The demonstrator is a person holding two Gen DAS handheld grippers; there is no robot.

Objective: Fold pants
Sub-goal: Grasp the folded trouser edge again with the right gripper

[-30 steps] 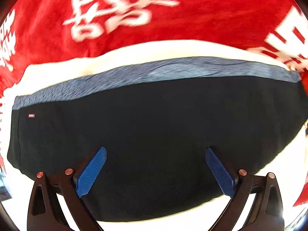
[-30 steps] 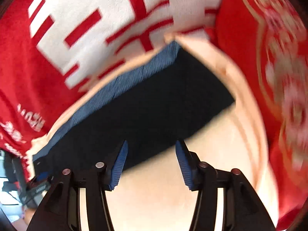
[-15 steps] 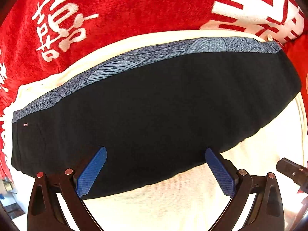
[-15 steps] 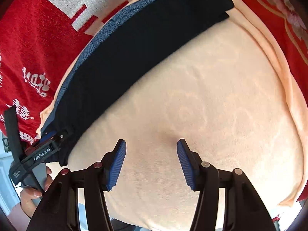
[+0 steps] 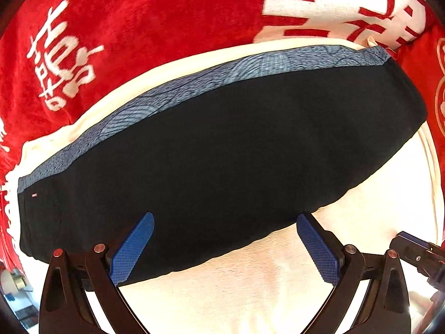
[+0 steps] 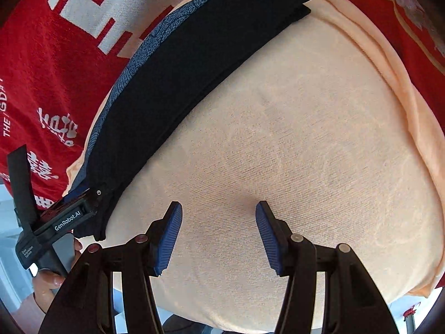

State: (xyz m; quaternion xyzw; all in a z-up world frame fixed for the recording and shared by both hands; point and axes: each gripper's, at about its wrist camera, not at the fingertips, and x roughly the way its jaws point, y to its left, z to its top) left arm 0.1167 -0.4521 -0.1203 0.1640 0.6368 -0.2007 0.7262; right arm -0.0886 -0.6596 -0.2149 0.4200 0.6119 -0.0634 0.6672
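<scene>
- Two grippers, one in each of my hands, both with nothing between their blue pads.
- My left gripper (image 5: 225, 246) points down over the near edge of the black pants (image 5: 222, 153), its jaws spread wide and clear of the fabric.
- The pants lie folded into a long band on a peach towel (image 6: 292, 139), their blue-grey patterned waistband (image 5: 236, 69) along the far edge.
- My right gripper (image 6: 218, 233) hangs above bare towel, well apart from the pants, jaws parted about halfway.
- Under the towel spreads a red blanket (image 5: 167, 14) with white characters.
- My left hand (image 6: 46, 284) shows at the lower left of the right view.
</scene>
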